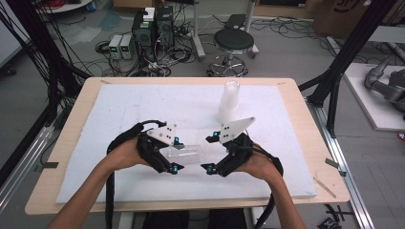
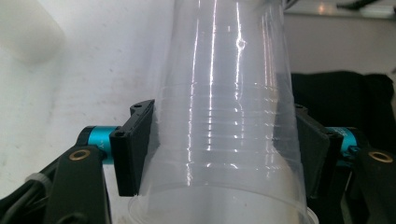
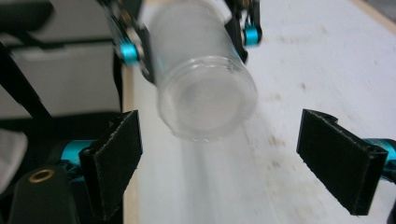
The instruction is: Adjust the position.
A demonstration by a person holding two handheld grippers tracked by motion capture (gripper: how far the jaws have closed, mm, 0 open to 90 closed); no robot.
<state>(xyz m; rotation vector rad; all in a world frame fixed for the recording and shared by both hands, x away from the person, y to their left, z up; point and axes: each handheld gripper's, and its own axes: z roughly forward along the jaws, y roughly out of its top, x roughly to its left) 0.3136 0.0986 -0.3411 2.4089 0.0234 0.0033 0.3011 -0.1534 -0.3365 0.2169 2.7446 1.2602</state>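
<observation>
Clamping a clear plastic cup (image 2: 224, 121) from both sides, the left gripper (image 1: 175, 153) has its black pads pressed flat against the ribbed wall, and the cup lies on its side in that grip, its closed base aimed across at the other hand. Over there the right gripper (image 1: 210, 152) stands released, jaws spread wide with bare foam between them. From the right gripper view the cup's round base (image 3: 208, 105) faces the camera just beyond the two open pads (image 3: 116, 156), touching neither, the left gripper's teal-tipped jaws holding it from behind. From the high view the held cup (image 1: 187, 153) sits between the two grippers, over the near middle of the white foam board (image 1: 143, 102), no clear contact with the surface that I can make out. Further out, a stack of frosted plastic cups (image 1: 229, 101) stands upright toward the far edge of the board, right of centre, well apart from both hands. Under the board, the wooden bench (image 1: 306, 125) shows as a pale border along every edge.
</observation>
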